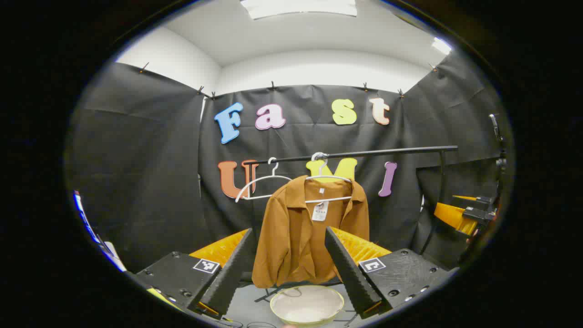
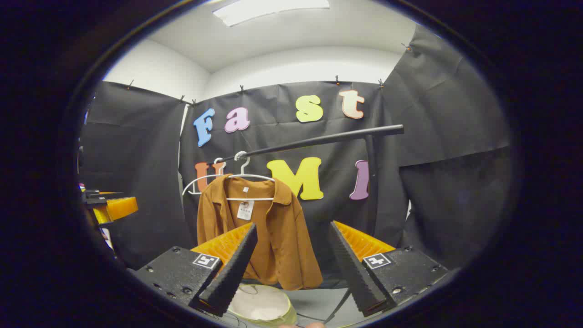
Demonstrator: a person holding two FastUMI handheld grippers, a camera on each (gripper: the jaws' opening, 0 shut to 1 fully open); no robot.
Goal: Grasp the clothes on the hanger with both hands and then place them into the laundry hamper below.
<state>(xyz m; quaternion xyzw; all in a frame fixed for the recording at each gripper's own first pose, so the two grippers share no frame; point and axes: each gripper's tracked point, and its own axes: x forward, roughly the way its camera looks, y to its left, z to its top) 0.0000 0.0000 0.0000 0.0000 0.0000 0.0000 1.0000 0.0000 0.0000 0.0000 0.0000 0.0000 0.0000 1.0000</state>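
A brown shirt (image 1: 300,232) with a paper tag hangs on a white hanger (image 1: 328,189) from a black rail (image 1: 364,154). Below it stands a round pale laundry hamper (image 1: 306,306). My left gripper (image 1: 289,266) is open, some way short of the shirt, with its fingers framing the lower half. In the right gripper view the same shirt (image 2: 273,237) hangs left of centre on the hanger (image 2: 246,187), over the hamper (image 2: 262,306). My right gripper (image 2: 291,262) is open too, apart from the shirt. The right gripper (image 1: 464,214) also shows at the right edge of the left gripper view.
An empty white hanger (image 1: 259,184) hangs on the rail left of the shirt. The rail's black upright (image 1: 441,191) stands at the right. Black cloth walls close the booth on three sides. The left gripper (image 2: 109,205) shows at the left edge of the right gripper view.
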